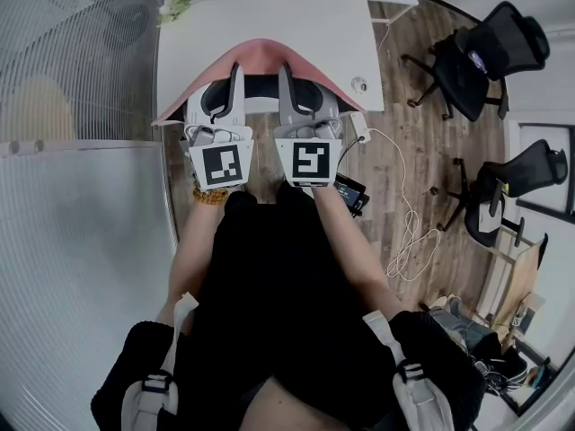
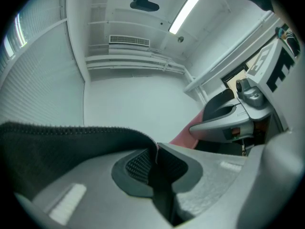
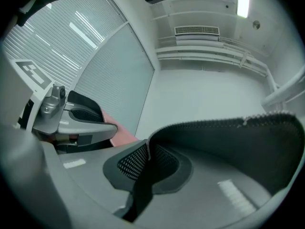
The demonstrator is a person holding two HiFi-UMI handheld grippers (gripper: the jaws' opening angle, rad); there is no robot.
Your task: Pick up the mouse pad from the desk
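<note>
Mouse pad (image 1: 260, 58), pink on top and black beneath, is held over the near edge of the white counter (image 1: 269, 16), peaked in the middle and drooping at both sides. The left gripper (image 2: 155, 149) and right gripper (image 3: 148, 147), side by side, each clamp its near edge. Flowers (image 1: 178, 3) lie on the far corner of the counter. Two black chairs (image 1: 476, 57) stand on the wooden floor (image 1: 404, 160).

Left hand-held gripper (image 1: 232, 83) and right hand-held gripper (image 1: 289, 81) side by side, arms forward, jaws clamping the mouse pad (image 1: 260, 57).
</note>
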